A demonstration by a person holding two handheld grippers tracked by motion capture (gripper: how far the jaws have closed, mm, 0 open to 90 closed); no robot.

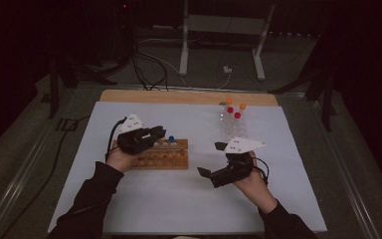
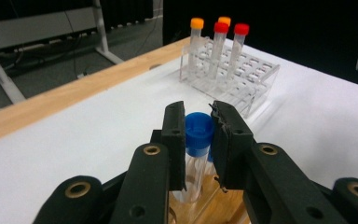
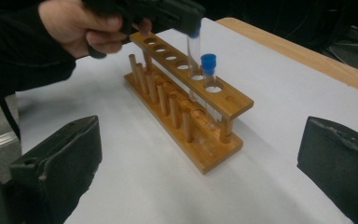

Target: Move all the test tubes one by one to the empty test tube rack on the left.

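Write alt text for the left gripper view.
The left claw grips a blue-capped tube above a wooden rack. Beyond it on the white table, a clear rack holds orange- and red-capped tubes.

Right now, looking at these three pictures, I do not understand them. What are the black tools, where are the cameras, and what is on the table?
A person holds a hand-held gripper in each hand. One camera looks down from above; one rides on each tool. The left hand-held gripper is shut on a blue-capped test tube over the wooden rack, where a second blue-capped tube already stands. The right hand-held gripper is open and holds nothing. Farther back, a clear plastic rack carries tubes with orange and red caps. All lie on a white table sheet.
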